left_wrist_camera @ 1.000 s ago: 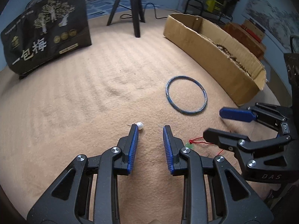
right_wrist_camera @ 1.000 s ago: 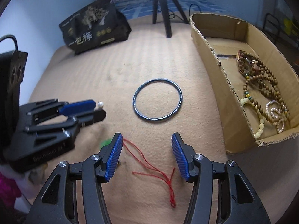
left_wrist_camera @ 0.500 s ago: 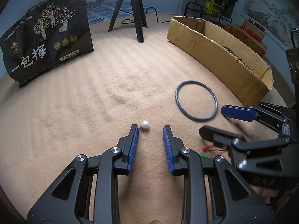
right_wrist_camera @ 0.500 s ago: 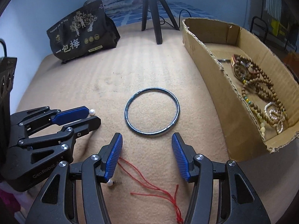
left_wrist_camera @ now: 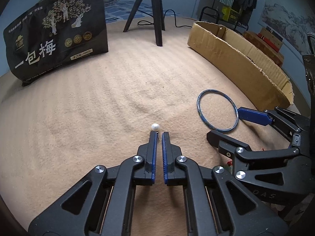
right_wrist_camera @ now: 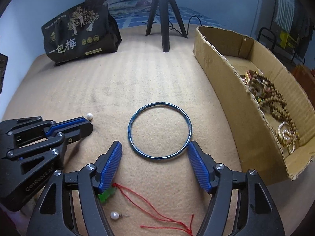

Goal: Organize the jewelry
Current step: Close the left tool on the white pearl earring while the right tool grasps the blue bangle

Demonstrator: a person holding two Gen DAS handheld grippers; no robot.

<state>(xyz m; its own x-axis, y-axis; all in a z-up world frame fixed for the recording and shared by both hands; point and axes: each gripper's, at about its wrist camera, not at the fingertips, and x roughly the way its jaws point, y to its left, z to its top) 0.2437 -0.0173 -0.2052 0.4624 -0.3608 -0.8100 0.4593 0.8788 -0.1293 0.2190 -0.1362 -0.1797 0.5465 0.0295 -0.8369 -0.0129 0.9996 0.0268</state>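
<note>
My left gripper [left_wrist_camera: 159, 134] is nearly shut, with the thin post of a pearl earring [left_wrist_camera: 155, 126] between its fingertips and the white pearl poking out past them; it also shows in the right wrist view [right_wrist_camera: 89, 115]. My right gripper [right_wrist_camera: 154, 148] is open and empty, its fingers on either side of the near part of a blue bangle [right_wrist_camera: 159, 130] that lies flat on the beige cloth. A second pearl earring [right_wrist_camera: 114, 215] and a green pendant [right_wrist_camera: 106, 194] on a red cord [right_wrist_camera: 157, 212] lie below the right gripper.
A long cardboard box [right_wrist_camera: 222, 66] at the right holds wooden bead strings [right_wrist_camera: 275, 100] and a pearl bracelet [right_wrist_camera: 286, 135]. A black snack bag [left_wrist_camera: 55, 39] stands at the back left. A black tripod [left_wrist_camera: 155, 13] stands at the back middle.
My left gripper has closed from open down onto the pearl earring's post. My right gripper has moved forward until its fingers flank the blue bangle.
</note>
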